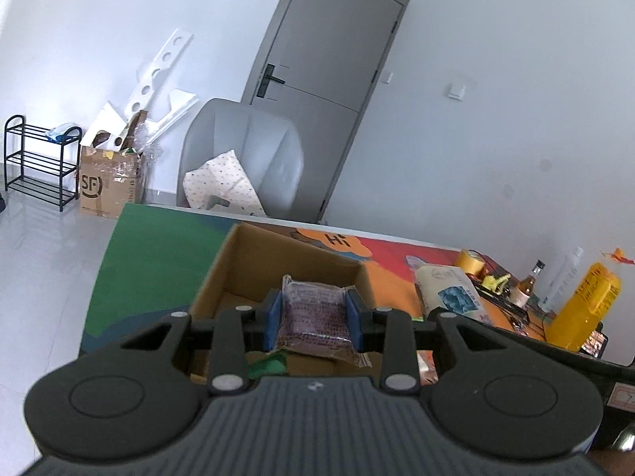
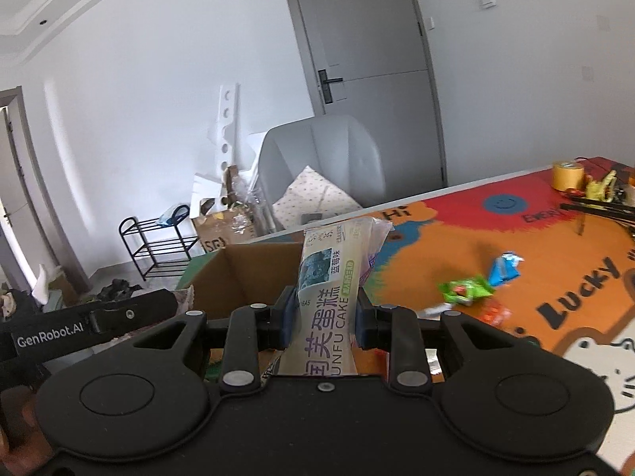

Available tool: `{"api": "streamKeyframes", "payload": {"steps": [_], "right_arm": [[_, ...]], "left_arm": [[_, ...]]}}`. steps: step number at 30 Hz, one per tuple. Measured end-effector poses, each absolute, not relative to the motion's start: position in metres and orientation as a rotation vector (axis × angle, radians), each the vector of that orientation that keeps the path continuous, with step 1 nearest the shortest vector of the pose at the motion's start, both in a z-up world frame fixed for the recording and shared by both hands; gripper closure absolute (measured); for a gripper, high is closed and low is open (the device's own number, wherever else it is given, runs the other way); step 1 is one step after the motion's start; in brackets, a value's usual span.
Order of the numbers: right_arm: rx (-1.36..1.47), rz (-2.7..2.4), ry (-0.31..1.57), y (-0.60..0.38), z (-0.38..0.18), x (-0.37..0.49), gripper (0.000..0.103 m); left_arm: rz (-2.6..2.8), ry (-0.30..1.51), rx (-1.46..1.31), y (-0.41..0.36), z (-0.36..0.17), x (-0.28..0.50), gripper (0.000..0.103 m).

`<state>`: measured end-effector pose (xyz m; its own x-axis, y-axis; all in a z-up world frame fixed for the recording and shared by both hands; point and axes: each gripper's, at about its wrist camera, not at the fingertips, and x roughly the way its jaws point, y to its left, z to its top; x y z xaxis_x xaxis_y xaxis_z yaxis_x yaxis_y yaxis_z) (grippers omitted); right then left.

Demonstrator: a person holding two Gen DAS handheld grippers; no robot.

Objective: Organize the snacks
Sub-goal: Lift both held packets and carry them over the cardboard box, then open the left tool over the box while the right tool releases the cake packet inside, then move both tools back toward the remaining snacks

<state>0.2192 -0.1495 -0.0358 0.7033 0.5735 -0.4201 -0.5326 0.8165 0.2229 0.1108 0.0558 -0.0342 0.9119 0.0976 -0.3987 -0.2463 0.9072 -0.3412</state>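
My left gripper [image 1: 313, 317] is shut on a flat purple-brown snack packet [image 1: 313, 313], which hangs over the open cardboard box [image 1: 238, 261] on the colourful mat. My right gripper [image 2: 323, 317] is shut on a pale cake bag [image 2: 329, 273] with a blue picture; the bag stands up between the blue pads beside the same box [image 2: 246, 273]. The cake bag [image 1: 452, 289] also shows at the right in the left wrist view. A green wrapper [image 1: 270, 365] lies low in the box. Loose snacks remain on the mat: a green packet [image 2: 466, 289] and a blue packet [image 2: 504, 267].
A grey armchair [image 1: 246, 154] with a cushion stands behind the table. A tape roll [image 2: 567, 174], a small bottle [image 1: 530, 283], a yellow bottle [image 1: 587, 309] and cables crowd the table's far right. On the floor at the left are a black shoe rack [image 1: 39, 162] and a carton [image 1: 107, 182].
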Motion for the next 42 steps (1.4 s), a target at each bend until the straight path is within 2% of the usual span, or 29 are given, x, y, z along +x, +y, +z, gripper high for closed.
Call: {"api": "streamKeyframes", "payload": {"steps": [6, 10, 15, 18, 20, 22, 28, 31, 38, 42], "right_arm": [[0.118, 0.669, 0.536, -0.123, -0.040, 0.229, 0.075], [0.140, 0.689, 0.561, -0.115, -0.045, 0.235, 0.054], [0.164, 0.655, 0.565, -0.129, -0.046, 0.237, 0.051], [0.174, 0.616, 0.562, -0.140, -0.048, 0.238, 0.042], [0.182, 0.597, 0.558, -0.149, -0.048, 0.238, 0.035], [0.190, 0.581, 0.556, -0.158, -0.049, 0.237, 0.030], [0.195, 0.549, 0.543, -0.179, -0.053, 0.234, 0.014], [0.200, 0.524, 0.545, -0.189, -0.055, 0.232, 0.011], [0.203, 0.493, 0.575, -0.213, -0.062, 0.229, 0.004], [0.229, 0.466, 0.580, -0.238, -0.065, 0.225, 0.004]], "left_arm": [[0.199, 0.394, -0.408, 0.072, -0.038, 0.115, 0.070], [0.214, 0.411, -0.413, 0.080, -0.043, 0.120, 0.070], [0.202, 0.430, -0.409, 0.081, -0.046, 0.130, 0.070], [0.184, 0.434, -0.403, 0.076, -0.046, 0.135, 0.068], [0.192, 0.423, -0.399, 0.073, -0.045, 0.138, 0.064], [0.196, 0.418, -0.398, 0.071, -0.044, 0.139, 0.048], [0.228, 0.415, -0.405, 0.064, -0.044, 0.134, 0.033], [0.236, 0.416, -0.392, 0.056, -0.043, 0.130, 0.025], [0.218, 0.430, -0.360, 0.031, -0.045, 0.123, 0.019], [0.181, 0.433, -0.339, 0.014, -0.046, 0.120, 0.016]]}}
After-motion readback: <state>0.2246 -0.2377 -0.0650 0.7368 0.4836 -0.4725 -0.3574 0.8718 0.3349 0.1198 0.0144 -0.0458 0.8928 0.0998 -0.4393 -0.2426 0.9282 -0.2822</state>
